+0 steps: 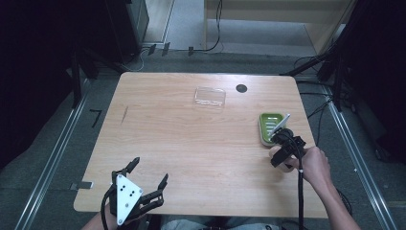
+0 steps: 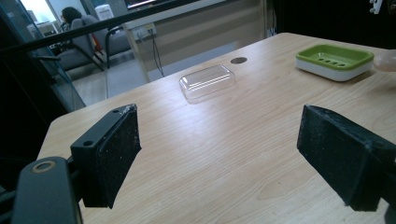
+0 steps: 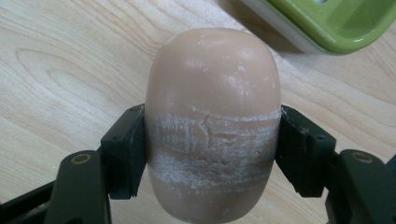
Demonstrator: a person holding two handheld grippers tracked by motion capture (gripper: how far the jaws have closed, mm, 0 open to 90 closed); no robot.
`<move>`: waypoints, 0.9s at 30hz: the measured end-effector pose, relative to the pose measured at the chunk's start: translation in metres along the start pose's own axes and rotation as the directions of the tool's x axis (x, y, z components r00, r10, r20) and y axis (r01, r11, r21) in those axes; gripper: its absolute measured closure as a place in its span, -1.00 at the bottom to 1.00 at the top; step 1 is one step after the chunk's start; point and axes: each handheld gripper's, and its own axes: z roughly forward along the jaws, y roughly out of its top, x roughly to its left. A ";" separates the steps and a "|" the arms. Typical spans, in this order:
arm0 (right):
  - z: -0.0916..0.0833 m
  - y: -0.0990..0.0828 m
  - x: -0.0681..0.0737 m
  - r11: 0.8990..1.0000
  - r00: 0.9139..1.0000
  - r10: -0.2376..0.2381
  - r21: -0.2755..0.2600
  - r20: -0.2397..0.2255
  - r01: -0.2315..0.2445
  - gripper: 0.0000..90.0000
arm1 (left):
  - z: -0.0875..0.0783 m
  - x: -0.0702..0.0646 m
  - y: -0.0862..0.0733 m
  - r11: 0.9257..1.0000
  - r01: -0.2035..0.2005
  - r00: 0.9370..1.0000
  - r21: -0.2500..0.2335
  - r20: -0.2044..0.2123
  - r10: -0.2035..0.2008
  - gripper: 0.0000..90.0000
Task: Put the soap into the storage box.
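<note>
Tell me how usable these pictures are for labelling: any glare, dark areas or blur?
High view: surroundings dark, table evenly lit, small things soft. Left gripper view: glare streaks on the clear lid, bright window at top left. Right gripper view: soap sharp, green dish cut by the frame edge.

A light wooden table carries a clear lid and a green soap dish.

The left gripper hangs low over the wooden table with its two black pads set wide apart and nothing between them. Ahead of the claw, beyond the gap, lies a clear plastic lid. Farther off, to the right, sits a green soap dish.
</note>
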 end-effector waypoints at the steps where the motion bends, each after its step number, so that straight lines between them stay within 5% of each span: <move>1: 0.000 0.001 -0.001 1.000 1.000 -0.002 -0.003 0.002 0.002 -0.26 | 0.000 0.000 0.000 1.000 -0.003 1.000 0.002 0.000 0.003 -0.69; 27: -0.022 0.021 -0.019 0.999 0.999 0.031 -0.027 -0.009 -0.031 -0.26 | 0.000 0.000 0.000 1.000 0.000 1.000 0.000 -0.001 0.000 -0.69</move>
